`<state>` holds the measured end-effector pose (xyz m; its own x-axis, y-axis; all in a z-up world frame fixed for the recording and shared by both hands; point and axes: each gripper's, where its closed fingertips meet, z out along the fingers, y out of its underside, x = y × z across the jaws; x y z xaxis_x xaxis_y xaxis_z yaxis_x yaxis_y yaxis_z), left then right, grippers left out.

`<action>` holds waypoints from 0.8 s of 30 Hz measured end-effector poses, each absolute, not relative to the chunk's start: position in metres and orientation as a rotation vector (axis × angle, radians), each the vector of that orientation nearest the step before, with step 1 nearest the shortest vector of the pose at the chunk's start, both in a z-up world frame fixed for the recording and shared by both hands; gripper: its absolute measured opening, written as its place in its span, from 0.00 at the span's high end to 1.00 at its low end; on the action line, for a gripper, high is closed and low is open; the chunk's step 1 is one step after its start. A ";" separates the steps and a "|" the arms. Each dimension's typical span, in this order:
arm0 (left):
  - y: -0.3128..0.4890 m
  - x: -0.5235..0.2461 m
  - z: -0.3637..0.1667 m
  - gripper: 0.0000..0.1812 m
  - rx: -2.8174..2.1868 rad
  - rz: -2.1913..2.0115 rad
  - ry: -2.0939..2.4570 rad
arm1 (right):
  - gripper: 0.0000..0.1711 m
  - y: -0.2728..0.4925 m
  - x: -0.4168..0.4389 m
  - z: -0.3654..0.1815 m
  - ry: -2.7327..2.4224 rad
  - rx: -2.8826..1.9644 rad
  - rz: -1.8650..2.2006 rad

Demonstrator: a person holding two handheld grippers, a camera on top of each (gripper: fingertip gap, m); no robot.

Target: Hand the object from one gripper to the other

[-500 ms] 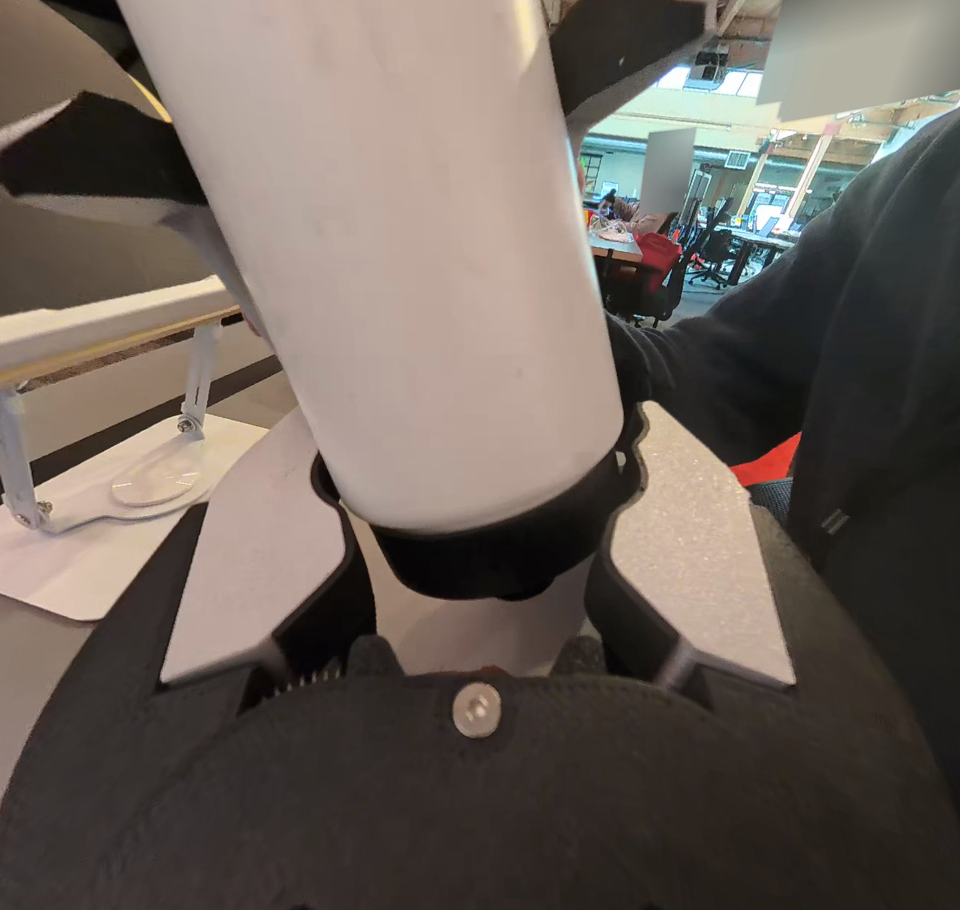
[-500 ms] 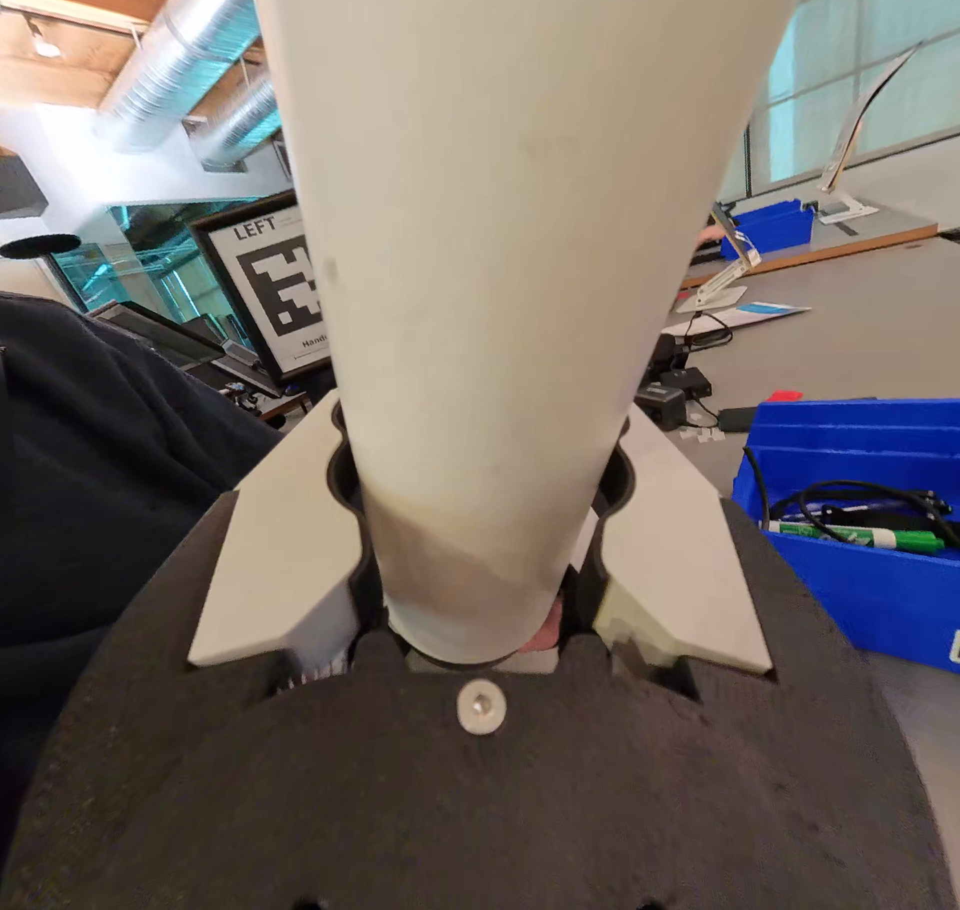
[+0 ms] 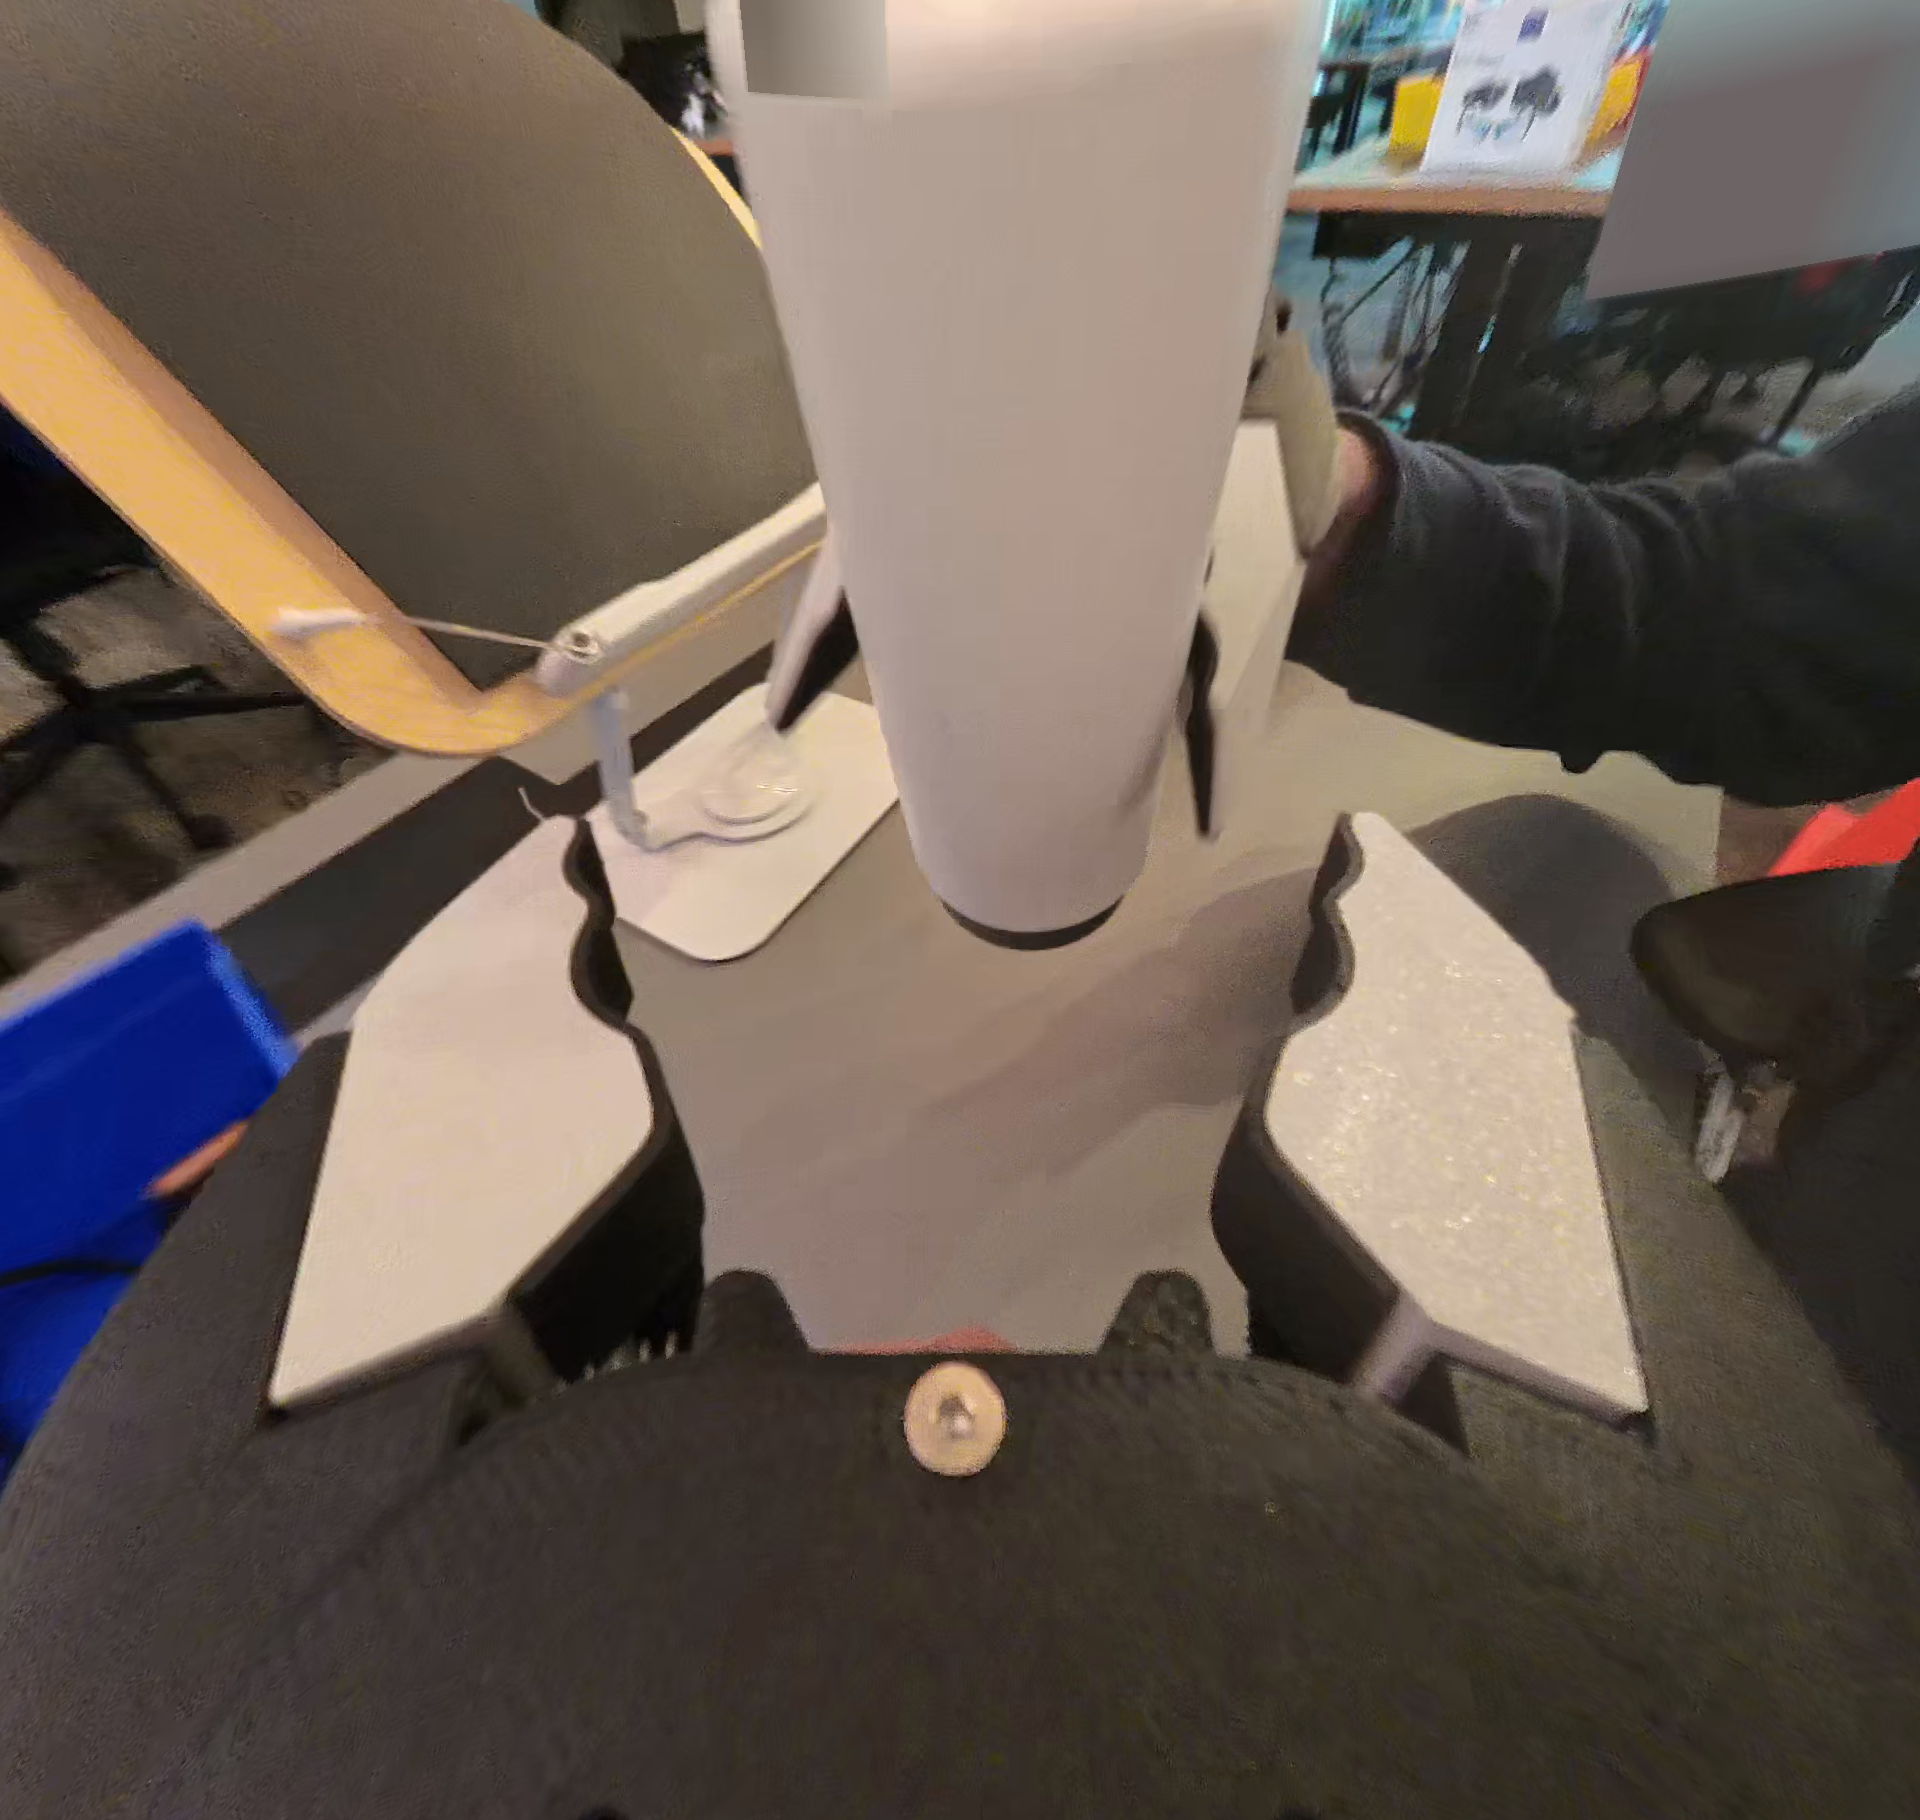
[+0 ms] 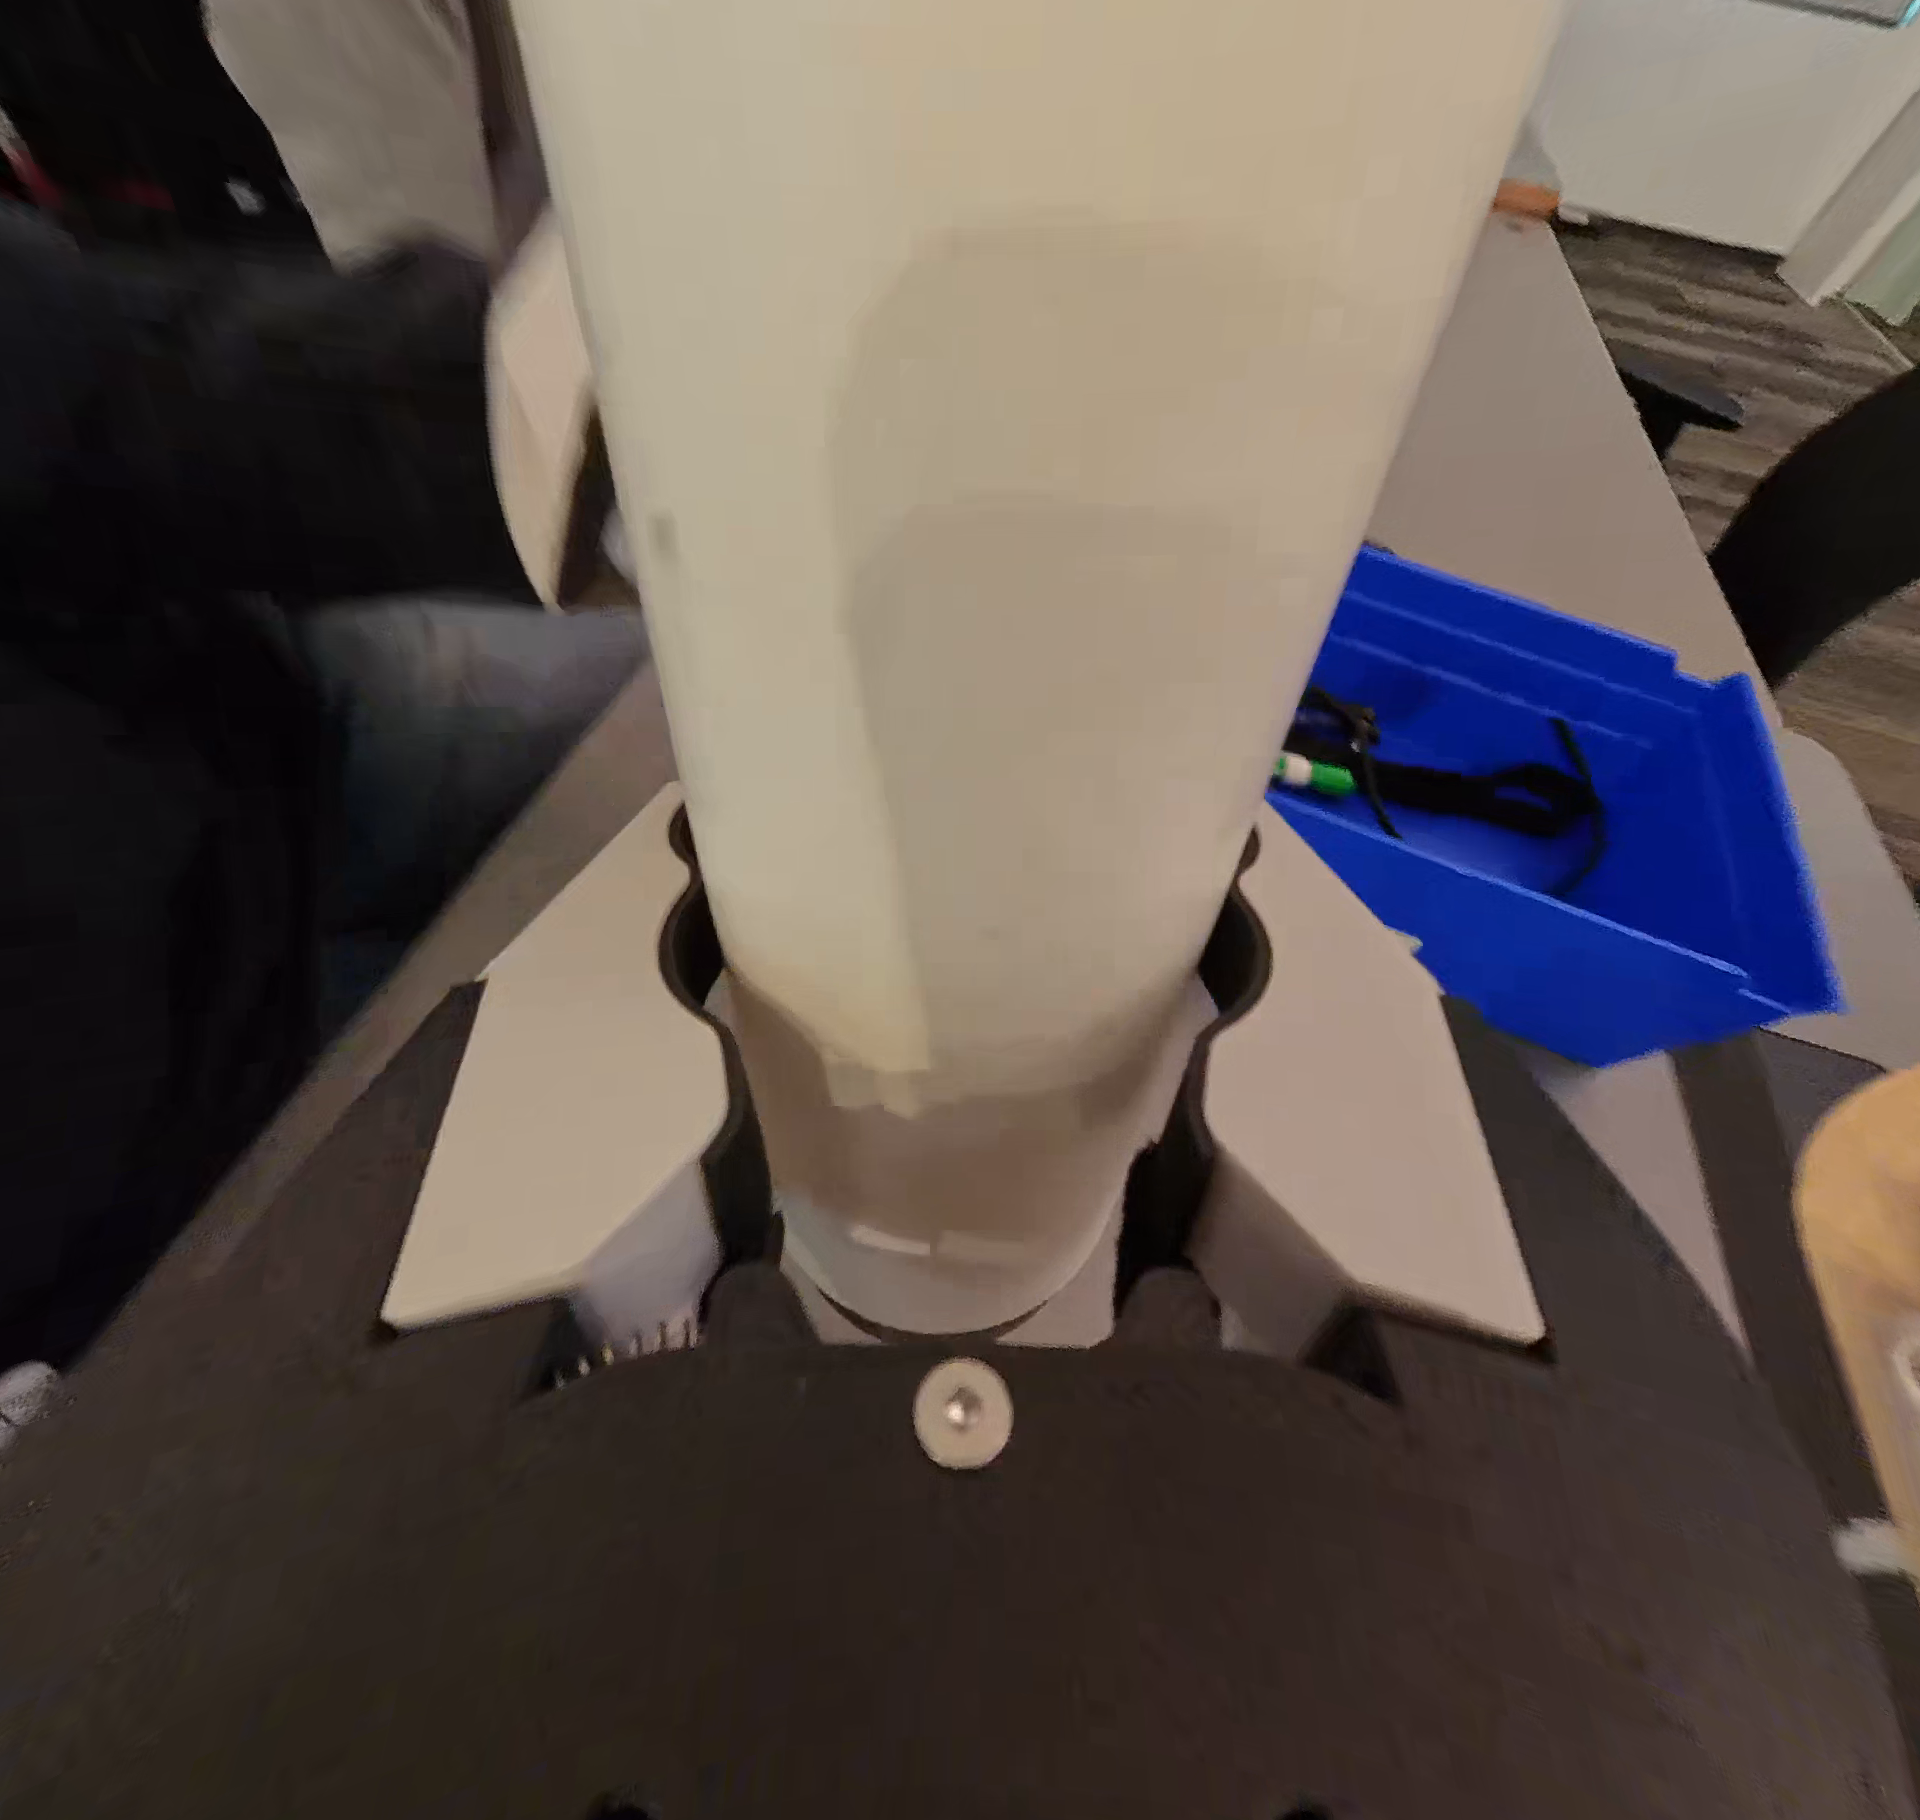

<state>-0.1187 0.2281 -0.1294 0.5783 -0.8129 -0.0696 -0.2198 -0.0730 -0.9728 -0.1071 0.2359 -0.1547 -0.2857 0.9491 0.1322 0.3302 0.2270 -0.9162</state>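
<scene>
Though blurred, smooth white cylinder [image 4: 997, 544] in right claw [image 4: 961, 949].

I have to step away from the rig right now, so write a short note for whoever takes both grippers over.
Left gripper: open and empty, its fingers spread clear of the white tube, whose black-rimmed end hangs just ahead of them.
Right gripper: shut on the white tube, gripping its lower end.
Done: the tube is held by the right gripper alone, so the handover looks complete.
Left: draw the left gripper away. A blue bin sits on the grey table nearby.
</scene>
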 end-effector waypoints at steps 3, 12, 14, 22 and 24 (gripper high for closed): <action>0.224 -0.115 -0.100 0.30 -1.644 -0.503 1.007 | 0.45 0.245 -0.107 -0.174 -1.848 -1.209 0.852; 0.237 -0.086 -0.115 0.41 -1.891 -0.302 1.311 | 0.45 0.237 -0.114 -0.186 -1.905 -1.190 0.800; 0.237 -0.082 -0.112 0.42 -1.880 -0.356 1.286 | 0.45 0.236 -0.113 -0.186 -1.903 -1.189 0.822; 0.244 -0.083 -0.107 0.42 -1.825 -0.323 1.250 | 0.45 0.249 -0.111 -0.174 -1.823 -1.170 0.798; 0.245 -0.085 -0.101 0.42 -1.801 -0.336 1.213 | 0.44 0.253 -0.110 -0.166 -1.767 -1.182 0.833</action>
